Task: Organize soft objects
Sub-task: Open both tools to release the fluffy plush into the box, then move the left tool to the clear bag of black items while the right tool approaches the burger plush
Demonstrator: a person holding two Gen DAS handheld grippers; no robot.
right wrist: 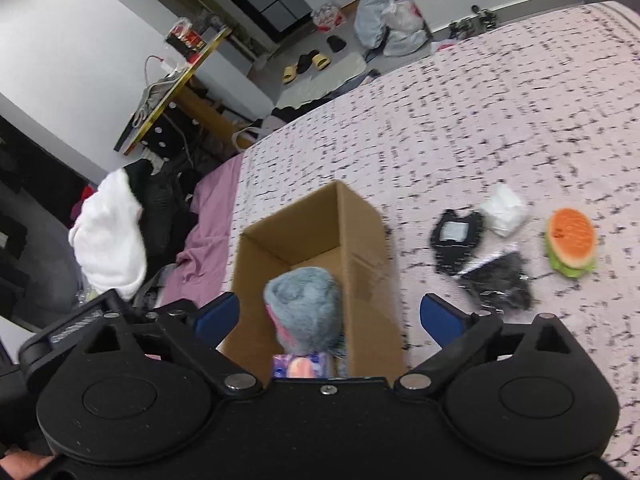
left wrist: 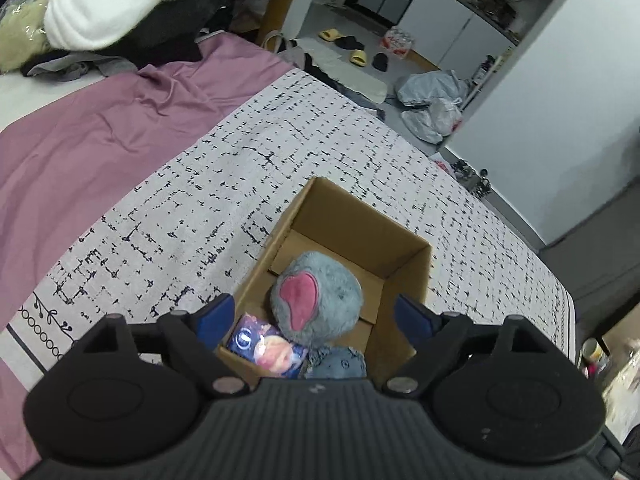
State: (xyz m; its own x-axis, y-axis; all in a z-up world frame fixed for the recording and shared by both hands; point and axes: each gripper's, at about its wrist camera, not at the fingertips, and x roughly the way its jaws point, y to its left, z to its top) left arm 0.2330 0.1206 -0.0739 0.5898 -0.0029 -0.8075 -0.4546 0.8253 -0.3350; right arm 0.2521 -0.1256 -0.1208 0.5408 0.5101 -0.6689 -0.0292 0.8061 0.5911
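While the box (left wrist: pixel 344 264) is sitting open-topped on the bed (left wrist: pixel 280 152), serving as the collecting bin, the plush toy (left wrist: pixel 316 300) is lying inside. Both the left gripper (left wrist: pixel 316 316) and right gripper (right wrist: pixel 330 312) are hovering wide and empty; the burger toy (right wrist: pixel 570 242) is waiting at three o'clock.

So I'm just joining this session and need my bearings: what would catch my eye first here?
The open cardboard box on the black-and-white patterned bedspread, with a fuzzy grey-blue plush toy with a pink patch sitting inside it. Both grippers, left and right, hang open above the box. To the right of the box, a burger-shaped plush lies on the bedspread beside some small black and white packets.
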